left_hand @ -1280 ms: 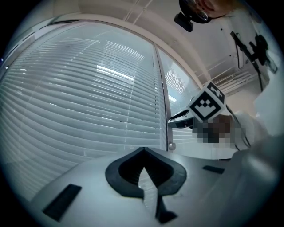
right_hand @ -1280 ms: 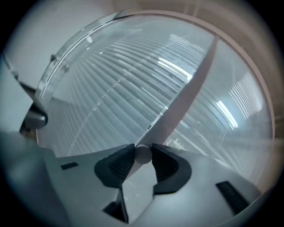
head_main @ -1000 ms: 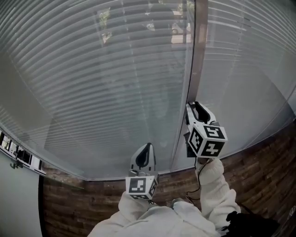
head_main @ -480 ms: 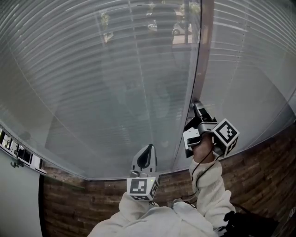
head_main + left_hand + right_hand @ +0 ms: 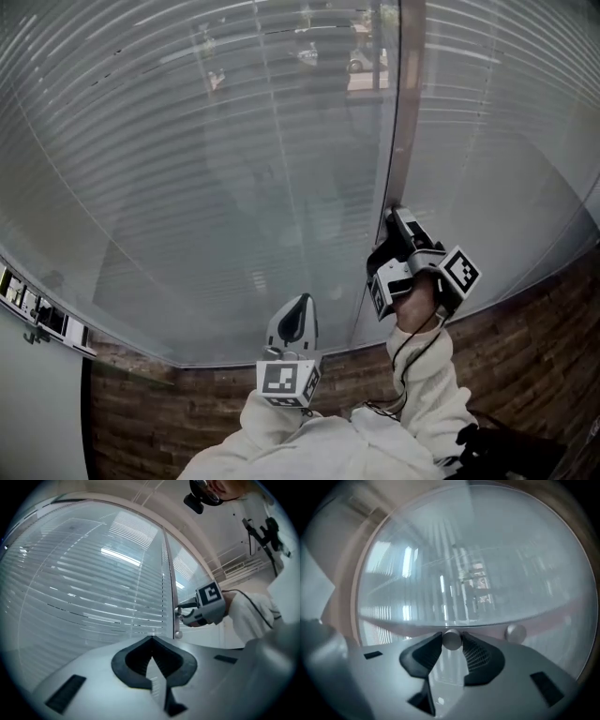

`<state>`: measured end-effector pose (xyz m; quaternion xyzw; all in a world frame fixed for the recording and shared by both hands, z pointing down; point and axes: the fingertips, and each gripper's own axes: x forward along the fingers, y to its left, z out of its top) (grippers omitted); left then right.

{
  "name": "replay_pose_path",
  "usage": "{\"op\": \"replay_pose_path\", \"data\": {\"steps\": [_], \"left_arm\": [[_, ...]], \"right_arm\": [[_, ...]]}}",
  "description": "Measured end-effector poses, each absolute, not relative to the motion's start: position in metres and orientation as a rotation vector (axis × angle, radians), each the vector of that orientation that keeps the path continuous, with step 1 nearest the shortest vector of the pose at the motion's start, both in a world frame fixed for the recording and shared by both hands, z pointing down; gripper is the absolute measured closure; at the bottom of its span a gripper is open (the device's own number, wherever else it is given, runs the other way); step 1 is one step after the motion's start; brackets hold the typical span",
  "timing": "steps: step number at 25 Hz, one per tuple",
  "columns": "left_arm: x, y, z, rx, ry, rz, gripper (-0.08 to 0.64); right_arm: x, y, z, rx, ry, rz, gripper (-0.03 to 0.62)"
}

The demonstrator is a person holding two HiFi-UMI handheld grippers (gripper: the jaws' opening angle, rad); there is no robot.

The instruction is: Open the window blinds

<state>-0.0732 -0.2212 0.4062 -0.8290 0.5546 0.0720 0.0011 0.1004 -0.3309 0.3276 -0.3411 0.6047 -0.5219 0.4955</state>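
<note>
Your right tongs pinch the tilt wand, left tongs closed, empty: likely the tilting step. Next, roll the wand until the slats lie flat.

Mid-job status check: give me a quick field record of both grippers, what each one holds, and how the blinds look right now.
right gripper: jaws shut on a round knob at the window frame post
second knob: beside the gripped one, untouched
left gripper: jaws shut, empty, apart from the blinds
blinds: lowered, slats partly tilted; some of the outdoors shows through near the top
task: not yet finished
</note>
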Motion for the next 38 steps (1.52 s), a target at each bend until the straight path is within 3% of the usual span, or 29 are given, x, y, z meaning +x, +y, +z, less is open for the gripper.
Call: {"op": "replay_pose_path", "data": {"steps": [2, 4, 8, 11, 15, 18, 20, 24, 38], "left_arm": [[-0.07, -0.223, 0.406, -2.607, 1.73, 0.221, 0.56], [-0.065, -0.224, 0.407, -2.613, 1.719, 0.217, 0.56], [-0.058, -0.226, 0.412, -2.639, 1.714, 0.21, 0.56], [-0.052, -0.224, 0.415, -2.652, 1.71, 0.206, 0.56], [-0.052, -0.22, 0.416, -2.648, 1.723, 0.206, 0.56], [-0.061, -0.221, 0.418, -2.629, 1.756, 0.206, 0.56], [-0.066, -0.223, 0.419, -2.619, 1.781, 0.209, 0.56], [-0.07, -0.226, 0.42, -2.603, 1.803, 0.209, 0.56], [-0.068, -0.23, 0.416, -2.593, 1.794, 0.235, 0.56]], "right_arm": [[0.09, -0.323, 0.312, -1.031, 1.881, -0.983, 0.445], [0.084, -0.313, 0.309, -1.323, 2.298, -0.55, 0.379], [0.079, -0.302, 0.315, -1.914, 2.8, 0.668, 0.365], [0.07, -0.309, 0.317, -2.135, 2.79, 1.643, 0.365], [0.067, -0.32, 0.325, -2.151, 2.753, 2.084, 0.367], [0.067, -0.323, 0.322, -2.156, 2.709, 2.167, 0.37], [0.068, -0.324, 0.32, -2.181, 2.659, 2.22, 0.453], [0.069, -0.325, 0.32, -2.186, 2.661, 2.183, 0.457], [0.077, -0.327, 0.31, -2.145, 2.714, 0.606, 0.459]]}}
